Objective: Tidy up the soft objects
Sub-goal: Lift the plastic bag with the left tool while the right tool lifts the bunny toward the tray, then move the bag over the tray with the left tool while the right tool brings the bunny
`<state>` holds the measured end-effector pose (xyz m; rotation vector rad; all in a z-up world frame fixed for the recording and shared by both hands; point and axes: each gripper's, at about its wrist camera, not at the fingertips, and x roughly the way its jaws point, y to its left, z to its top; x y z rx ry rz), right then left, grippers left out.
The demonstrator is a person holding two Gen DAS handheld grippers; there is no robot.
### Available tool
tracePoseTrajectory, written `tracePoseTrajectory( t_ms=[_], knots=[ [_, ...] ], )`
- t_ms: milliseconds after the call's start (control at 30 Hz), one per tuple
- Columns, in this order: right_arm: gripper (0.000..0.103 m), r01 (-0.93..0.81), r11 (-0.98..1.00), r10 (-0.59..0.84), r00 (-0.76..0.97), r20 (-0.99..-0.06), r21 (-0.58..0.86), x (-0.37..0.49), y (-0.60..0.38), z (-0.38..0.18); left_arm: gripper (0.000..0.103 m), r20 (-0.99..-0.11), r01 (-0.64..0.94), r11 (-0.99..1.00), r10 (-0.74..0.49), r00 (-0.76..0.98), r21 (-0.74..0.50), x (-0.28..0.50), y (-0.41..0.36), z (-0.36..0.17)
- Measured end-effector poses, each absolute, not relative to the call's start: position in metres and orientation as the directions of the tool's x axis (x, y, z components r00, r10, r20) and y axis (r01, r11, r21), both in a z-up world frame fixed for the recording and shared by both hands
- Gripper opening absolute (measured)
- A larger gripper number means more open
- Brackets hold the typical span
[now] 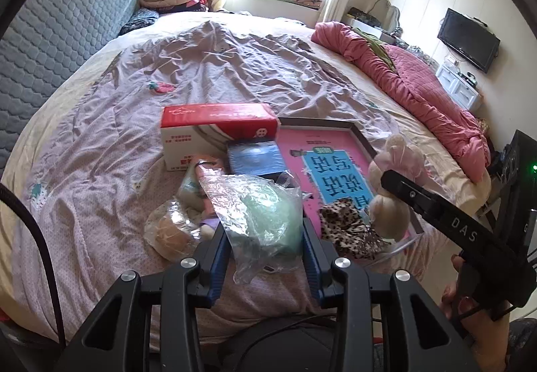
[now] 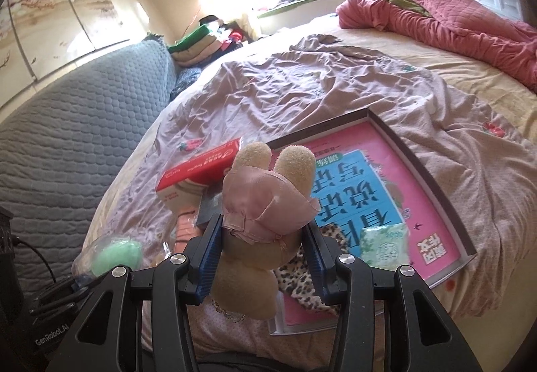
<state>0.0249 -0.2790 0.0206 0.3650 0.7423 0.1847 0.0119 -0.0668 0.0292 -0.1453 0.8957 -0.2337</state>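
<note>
In the left wrist view my left gripper [image 1: 265, 232] is shut on a crinkled clear plastic bag [image 1: 258, 214] with a pale green soft lump inside, held just above the bed. In its own view my right gripper [image 2: 265, 237] is shut on a tan plush bunny [image 2: 265, 201] in a pink satin bonnet, ears pointing away from me. From the left wrist view the same bunny [image 1: 392, 204] hangs at the right in the right gripper [image 1: 389, 184]. The green bag [image 2: 115, 256] also shows at the lower left of the right wrist view.
On the wrinkled lilac sheet [image 1: 235, 70] lie a red and white box [image 1: 218, 123], a blue packet [image 1: 255, 157], a bagged round bun-like thing [image 1: 171, 234], a leopard-print cloth [image 1: 349, 231] and a shallow tray [image 2: 416, 167] with a pink book and a tissue pack [image 2: 386, 244]. A pink quilt [image 1: 419, 83] lies far right.
</note>
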Motion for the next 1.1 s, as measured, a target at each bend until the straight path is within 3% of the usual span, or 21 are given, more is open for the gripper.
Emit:
tracePoseTrajectory(
  t_ms=[1100],
  knots=[
    [0.048,0.059,0.911,0.201,0.800,-0.565,0.408,0.016,-0.352,0.048,0.040,-0.725,0.278,0.940,-0.331,0.604,-0.197,0.021,-0.137,0.060]
  ],
)
